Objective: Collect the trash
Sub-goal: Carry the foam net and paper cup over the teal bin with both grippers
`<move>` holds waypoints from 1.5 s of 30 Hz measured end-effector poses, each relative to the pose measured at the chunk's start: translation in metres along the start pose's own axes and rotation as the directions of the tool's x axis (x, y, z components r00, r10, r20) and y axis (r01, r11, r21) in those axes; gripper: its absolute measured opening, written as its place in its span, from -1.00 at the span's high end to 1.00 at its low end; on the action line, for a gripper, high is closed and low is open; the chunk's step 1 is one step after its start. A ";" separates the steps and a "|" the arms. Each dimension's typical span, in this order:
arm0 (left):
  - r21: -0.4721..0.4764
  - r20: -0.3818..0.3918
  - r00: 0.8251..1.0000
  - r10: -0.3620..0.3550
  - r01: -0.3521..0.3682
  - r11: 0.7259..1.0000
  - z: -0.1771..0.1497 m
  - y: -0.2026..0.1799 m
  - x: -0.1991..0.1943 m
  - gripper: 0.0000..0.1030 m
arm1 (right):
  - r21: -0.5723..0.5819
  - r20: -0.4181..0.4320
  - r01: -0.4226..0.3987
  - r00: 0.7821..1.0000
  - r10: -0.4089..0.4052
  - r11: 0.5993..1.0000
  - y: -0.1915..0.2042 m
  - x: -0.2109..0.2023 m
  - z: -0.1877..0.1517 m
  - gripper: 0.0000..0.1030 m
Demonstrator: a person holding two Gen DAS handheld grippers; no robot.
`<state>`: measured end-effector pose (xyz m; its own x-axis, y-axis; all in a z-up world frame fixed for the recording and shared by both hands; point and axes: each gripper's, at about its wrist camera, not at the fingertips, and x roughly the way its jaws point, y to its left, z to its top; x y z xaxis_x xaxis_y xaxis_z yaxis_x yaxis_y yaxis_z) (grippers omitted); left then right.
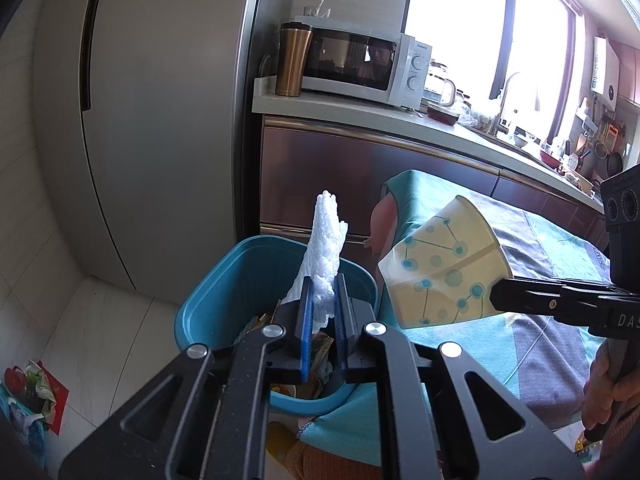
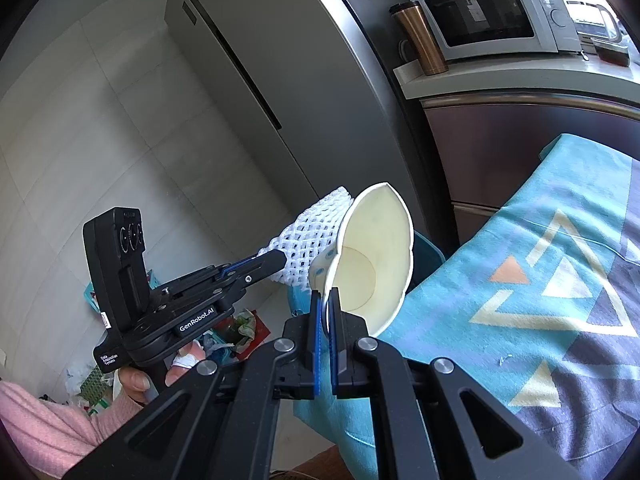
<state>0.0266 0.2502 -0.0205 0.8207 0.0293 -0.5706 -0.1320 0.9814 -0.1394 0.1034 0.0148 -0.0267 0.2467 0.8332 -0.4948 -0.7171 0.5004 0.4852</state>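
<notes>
Trash over blue bin [image 1: 224, 280]: foam net [image 1: 326, 248], paper cup [image 1: 444, 264].
My left tongs [image 1: 322, 312], marked "GenRobot.AI", clamp the net; right tongs [image 2: 327, 308], angled down, pinch the cup's rim beside a "Galanz" microwave [image 1: 360, 64].

Handheld rigs: matte black, blue-lined fingers.

Left gripper [image 1: 322, 300]: flat black linkage arms with triangular cut-outs behind the jaws, round silver pivot pins, blue ribbed pads [image 1: 306, 320]. Right gripper [image 2: 327, 304]: same build. Behind the left claw, a boxy black camera module [image 2: 124, 256], white "GenRobot.AI" lettering, a small white label. Pink knit sleeve [image 2: 48, 424] behind the handle.
</notes>
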 end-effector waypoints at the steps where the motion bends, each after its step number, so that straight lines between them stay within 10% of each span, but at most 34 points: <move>1: -0.001 0.000 1.000 0.000 0.000 1.000 0.000 0.000 0.001 0.80 | 0.000 -0.001 -0.001 1.000 0.001 1.000 0.000 0.001 0.000 0.95; 45: -0.050 -0.069 0.997 0.037 -0.041 0.998 -0.006 0.014 0.044 0.80 | -0.004 -0.100 0.005 0.995 -0.006 1.000 0.002 0.047 0.009 0.95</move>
<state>0.0576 0.2640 -0.0527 0.7747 0.0526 -0.6301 -0.1931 0.9686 -0.1566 0.1193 0.0570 -0.0422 0.1842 0.8028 -0.5671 -0.7182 0.5039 0.4800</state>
